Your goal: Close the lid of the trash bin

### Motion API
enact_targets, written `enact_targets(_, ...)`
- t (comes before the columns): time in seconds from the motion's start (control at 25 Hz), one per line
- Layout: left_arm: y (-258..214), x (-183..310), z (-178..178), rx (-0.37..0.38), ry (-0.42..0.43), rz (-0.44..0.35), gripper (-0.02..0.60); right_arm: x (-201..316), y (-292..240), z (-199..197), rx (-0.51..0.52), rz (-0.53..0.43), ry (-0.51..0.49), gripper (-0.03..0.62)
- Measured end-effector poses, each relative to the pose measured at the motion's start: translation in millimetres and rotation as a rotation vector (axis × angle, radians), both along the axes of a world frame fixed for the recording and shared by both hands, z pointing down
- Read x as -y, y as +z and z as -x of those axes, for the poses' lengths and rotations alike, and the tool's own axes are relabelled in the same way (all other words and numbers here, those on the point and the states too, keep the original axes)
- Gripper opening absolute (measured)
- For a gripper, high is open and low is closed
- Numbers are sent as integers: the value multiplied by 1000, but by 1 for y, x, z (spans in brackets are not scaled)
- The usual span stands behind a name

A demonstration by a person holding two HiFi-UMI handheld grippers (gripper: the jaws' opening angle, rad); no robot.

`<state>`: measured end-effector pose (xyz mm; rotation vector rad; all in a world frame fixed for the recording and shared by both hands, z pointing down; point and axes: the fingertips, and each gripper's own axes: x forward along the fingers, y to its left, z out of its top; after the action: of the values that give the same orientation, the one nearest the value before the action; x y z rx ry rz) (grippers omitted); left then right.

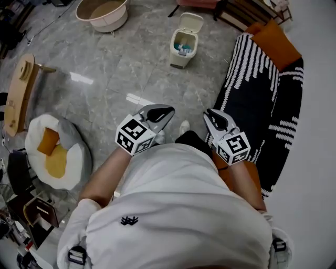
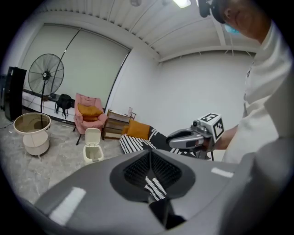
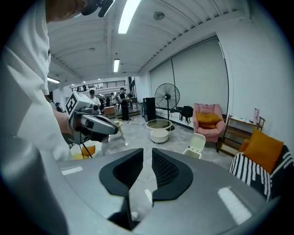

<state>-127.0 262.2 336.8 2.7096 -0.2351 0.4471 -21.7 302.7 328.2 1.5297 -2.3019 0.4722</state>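
grey marble floor (image 1: 105, 68) w/ pink armchair (image 2: 89, 112), fan (image 2: 46, 75)

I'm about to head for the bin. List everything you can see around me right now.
trash bin: one, cream, lid up, on the floor ahead
round tub: one, cream, far left of the bin
striped mat: one, black and white, on the right
cushion: one, orange, at the mat's far end
egg-shaped cushion: one, white with yellow centre, on the left
wooden furniture piece: one, light wood, left edge
armchair: one, pink, by the far wall
standing fan: one, black, left of the armchair
left gripper: one, grey, jaws together, empty
right gripper: one, grey, jaws slightly apart, empty
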Motion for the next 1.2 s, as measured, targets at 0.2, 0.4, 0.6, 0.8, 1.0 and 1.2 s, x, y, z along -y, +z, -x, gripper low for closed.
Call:
enact_targets(0.2, 14, 47, 2, 17, -77, 31, 61, 58, 14, -22, -6, 14, -43, 37)
enact_targets(0.4, 31, 112, -8, 64, -172, 40, 93, 139, 34, -61, 17, 23, -93, 37)
enact_targets(0.6, 23, 189, -45, 93, -275, 48, 92, 240, 48, -114, 26, 55, -158, 38)
enact_targets(0.8, 23, 255, -105, 128, -295, 47, 91, 342, 80, -180, 18, 96, -209, 44)
enact_targets(1.0, 30, 305, -152, 155, -317, 84, 63, 434, 121, -243, 12, 149, -231, 46)
enact_targets(1.2, 41, 345, -169, 169, -361, 121, 57, 517, 166, -282, -11, 187, -243, 46)
